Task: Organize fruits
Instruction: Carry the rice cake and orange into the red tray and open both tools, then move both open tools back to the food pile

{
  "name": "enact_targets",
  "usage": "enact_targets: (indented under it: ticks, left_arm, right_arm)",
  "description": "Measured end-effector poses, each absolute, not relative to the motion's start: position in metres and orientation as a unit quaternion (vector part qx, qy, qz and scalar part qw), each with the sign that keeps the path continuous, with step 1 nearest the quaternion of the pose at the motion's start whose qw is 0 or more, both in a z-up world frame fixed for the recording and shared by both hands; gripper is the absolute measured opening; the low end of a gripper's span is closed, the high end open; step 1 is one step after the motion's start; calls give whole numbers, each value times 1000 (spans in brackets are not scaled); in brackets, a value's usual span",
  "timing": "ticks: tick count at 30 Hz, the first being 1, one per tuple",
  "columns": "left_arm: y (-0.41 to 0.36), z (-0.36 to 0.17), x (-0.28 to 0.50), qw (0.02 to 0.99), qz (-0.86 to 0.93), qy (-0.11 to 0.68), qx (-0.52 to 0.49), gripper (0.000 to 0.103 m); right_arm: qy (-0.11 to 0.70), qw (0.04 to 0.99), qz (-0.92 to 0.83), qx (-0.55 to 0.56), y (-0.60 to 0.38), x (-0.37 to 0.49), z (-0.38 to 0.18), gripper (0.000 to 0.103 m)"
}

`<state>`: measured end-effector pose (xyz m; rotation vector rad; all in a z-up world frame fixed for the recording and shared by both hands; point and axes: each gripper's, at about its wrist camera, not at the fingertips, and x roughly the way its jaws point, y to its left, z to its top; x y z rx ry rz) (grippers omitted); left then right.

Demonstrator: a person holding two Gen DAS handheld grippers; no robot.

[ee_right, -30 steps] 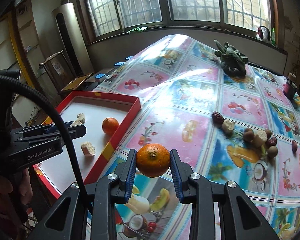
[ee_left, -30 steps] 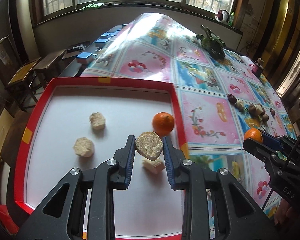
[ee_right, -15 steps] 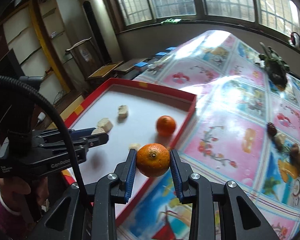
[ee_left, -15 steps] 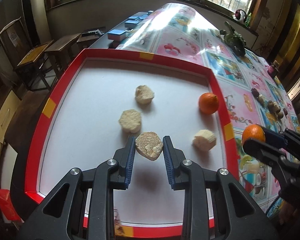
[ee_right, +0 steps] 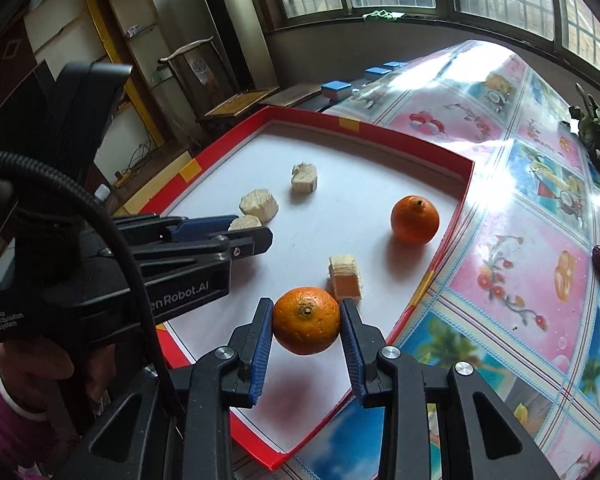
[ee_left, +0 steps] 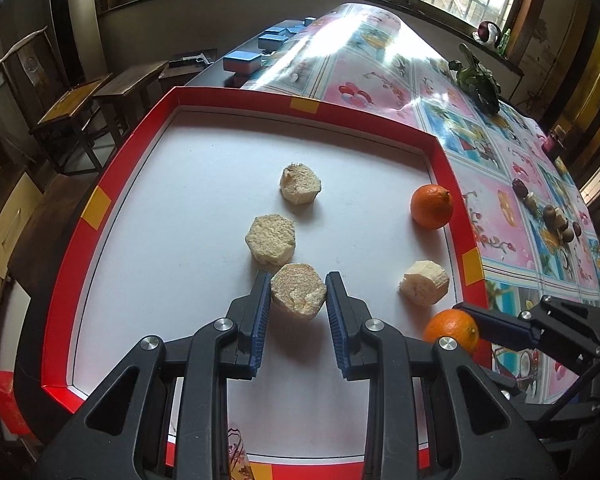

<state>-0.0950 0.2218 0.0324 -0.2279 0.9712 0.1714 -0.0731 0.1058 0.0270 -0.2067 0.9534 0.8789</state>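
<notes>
My left gripper (ee_left: pixel 298 294) is shut on a beige fruit chunk (ee_left: pixel 298 295) and holds it over the red-rimmed white tray (ee_left: pixel 100 208), next to another chunk (ee_left: pixel 270 239). Two more chunks (ee_left: pixel 300 184) (ee_left: pixel 424 288) and an orange (ee_left: pixel 431 206) lie in the tray. My right gripper (ee_right: pixel 306 326) is shut on a second orange (ee_right: pixel 306 320), above the tray's near right corner (ee_right: pixel 420 292). The left gripper also shows in the right wrist view (ee_right: pixel 244 232), and the held orange in the left wrist view (ee_left: pixel 452 330).
The tray sits on a table with a fruit-print cloth (ee_left: pixel 496 148). Several small dark and pale fruits (ee_left: pixel 548 212) lie on the cloth to the right. A green plant-like object (ee_left: pixel 476 80) stands far back. Blue boxes (ee_left: pixel 242 60) and wooden chairs (ee_left: pixel 96 104) are left of the table.
Both grippers moved further over the tray. The left one carried its chunk close beside the chunk in the tray's middle. The right one brought its orange over the tray's corner.
</notes>
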Motion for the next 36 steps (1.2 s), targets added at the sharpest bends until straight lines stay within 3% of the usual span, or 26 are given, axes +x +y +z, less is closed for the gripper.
enact_targets:
  ticks: [8,11,13,21,23,25,36]
  left_arm:
    - [232,29,-96,871,110,463,-123,29]
    - [228,30,-93,870,111,467,-116,43]
    - [227,33,-94,873,110,460,-120,45]
    - [207,56,-92,886,97,435,-123,45]
    - [193,62,-88,891,82,429,-122,57]
    - [178,66,-83,893,64,428,-120,61]
    - [65,68,-28,875,-51,472,-93,61]
  right_arm:
    - [446,798,394,-94,115,-69,14,33]
    - [444,796,404,-83,114,-70,15,42]
    - [444,795,405,-84,112,-71,19,43]
    - [413,821,393,-35,64,-72,45,43]
    - [411,829,379,-29,48,-69,48,43]
    - [406,840,358,-22,28,-65,52,43]
    - [404,888,221,-5,-107,-43,51,45]
